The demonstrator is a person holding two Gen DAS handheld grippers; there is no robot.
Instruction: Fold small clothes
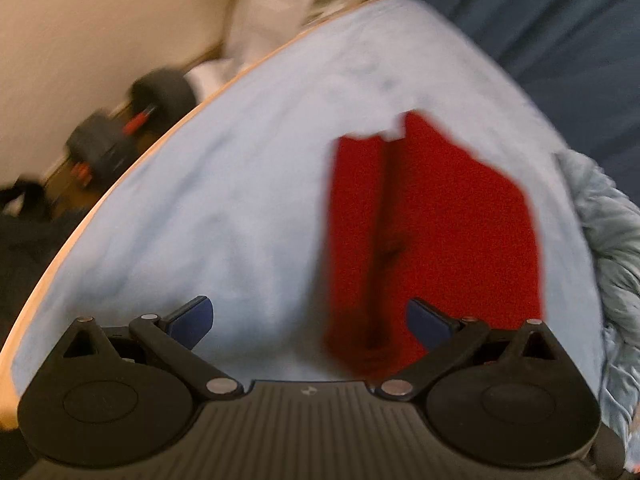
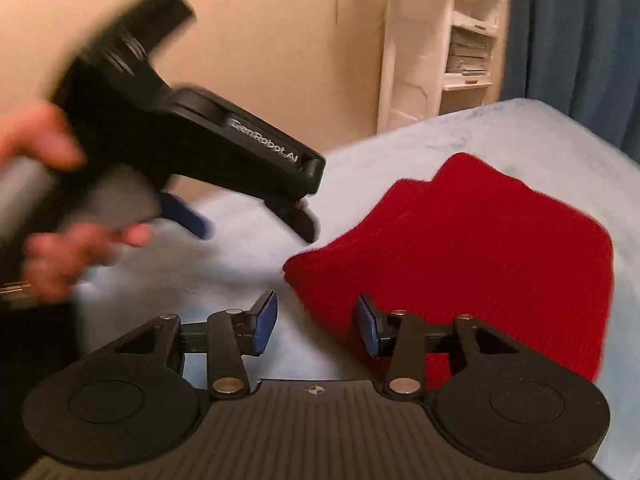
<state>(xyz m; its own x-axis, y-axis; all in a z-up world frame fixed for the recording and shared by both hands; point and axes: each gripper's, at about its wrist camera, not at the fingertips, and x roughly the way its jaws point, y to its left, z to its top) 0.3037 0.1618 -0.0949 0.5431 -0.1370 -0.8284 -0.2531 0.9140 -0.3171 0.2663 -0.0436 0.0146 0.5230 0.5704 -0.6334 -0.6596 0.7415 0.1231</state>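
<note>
A red knitted garment (image 1: 432, 220) lies folded on the light blue blanket (image 1: 224, 200), with a lengthwise crease on its left side. My left gripper (image 1: 310, 320) hovers above its near edge, open, with nothing between the pads. In the right wrist view the red garment (image 2: 472, 264) spreads to the right. My right gripper (image 2: 316, 326) stands open just over its near left corner, and the pads press on nothing. A hand (image 2: 60, 248) holds the left gripper (image 2: 248, 220) in the air to the left of the garment, its fingers apart.
The blanket covers a table with a wooden rim (image 1: 120, 176). Dumbbells (image 1: 120, 132) lie on the floor beyond it. A grey-blue fluffy cloth (image 1: 612, 248) is bunched at the right. A white shelf (image 2: 468, 48) and a blue curtain (image 2: 568, 40) stand behind.
</note>
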